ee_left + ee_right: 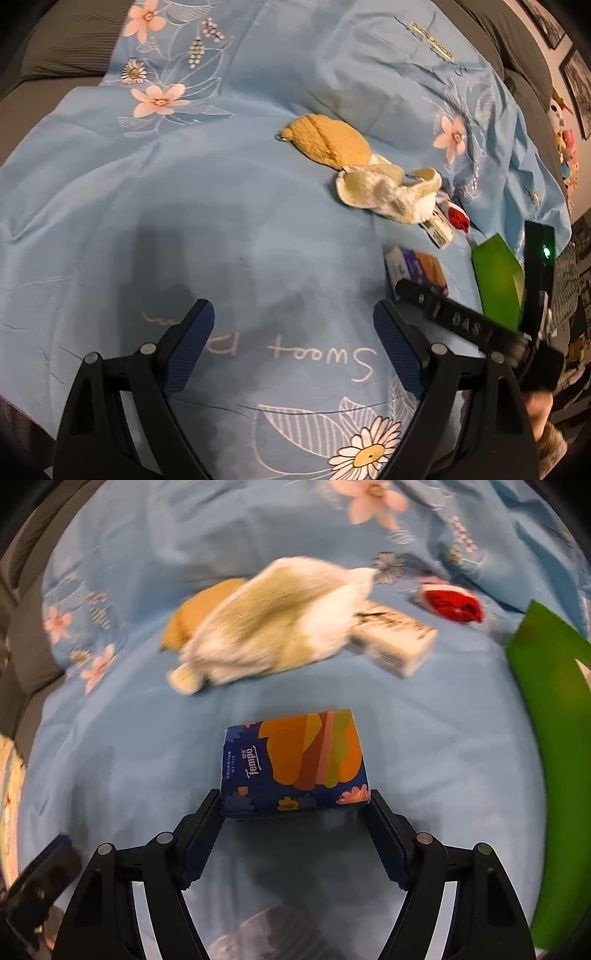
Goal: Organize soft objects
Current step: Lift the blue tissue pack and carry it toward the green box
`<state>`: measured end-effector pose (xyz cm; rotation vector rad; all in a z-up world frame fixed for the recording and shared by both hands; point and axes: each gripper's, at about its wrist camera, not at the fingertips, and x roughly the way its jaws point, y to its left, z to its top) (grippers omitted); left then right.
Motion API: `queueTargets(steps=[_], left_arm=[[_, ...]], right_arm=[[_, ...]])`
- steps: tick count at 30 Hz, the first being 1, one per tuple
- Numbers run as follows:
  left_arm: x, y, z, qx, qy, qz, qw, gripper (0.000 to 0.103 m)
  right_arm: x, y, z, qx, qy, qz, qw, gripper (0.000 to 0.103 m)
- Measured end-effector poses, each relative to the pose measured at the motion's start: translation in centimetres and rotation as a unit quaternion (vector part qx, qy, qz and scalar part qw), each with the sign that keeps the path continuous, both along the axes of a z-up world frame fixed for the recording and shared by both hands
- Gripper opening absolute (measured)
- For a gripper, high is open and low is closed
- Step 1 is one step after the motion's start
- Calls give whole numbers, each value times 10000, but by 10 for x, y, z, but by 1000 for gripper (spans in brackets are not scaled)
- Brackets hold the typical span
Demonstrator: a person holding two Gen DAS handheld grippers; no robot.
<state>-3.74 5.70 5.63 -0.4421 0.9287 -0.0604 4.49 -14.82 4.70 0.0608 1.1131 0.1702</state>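
Green bin point(546, 738) interior unseen | right hand-held gripper point(295, 808) clamps tissue pack point(295, 760)

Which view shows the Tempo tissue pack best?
The right wrist view: the Tempo tissue pack sits centred, sharp, its logo readable, gripped at its near end by the right gripper. The left wrist view shows it only small, far right, partly hidden behind that gripper.

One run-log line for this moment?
right gripper: shut on Tempo tissue pack | left gripper: open, empty | plush toy: on blue bedsheet | green container: right
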Motion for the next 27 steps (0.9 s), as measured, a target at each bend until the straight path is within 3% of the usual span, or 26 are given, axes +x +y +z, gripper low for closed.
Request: queueTargets(steps=[5,7,10,15,17,19,27], left_arm=[[-3,16,5,-57,-76,210,9997,88],[-4,20,4,-110,-65,247,9996,88],[-5,20,3,-199,-84,204,9996,87],[-1,6,-1,-424,-77,-17,9991,86],[3,-5,-5,-566,-31,-217,9982,84],[7,-14,-9,-684,17,-367,9970,72],[24,-51,-25,-829,192,-915,9922,32]], right_arm=[[-13,19,4,586,228,514,9967,78],[-18,22,10,544,181,607,9965,80],[-27,18,25,360,-86,548,9978,84],[-26,-5,46,869,-362,325,9950,84],[-23,-11,45,969,-351,223,9944,80],[-18,-12,41,1089,-239,141,9937,67],[3,-11,10,1444,373,64,9888,60]])
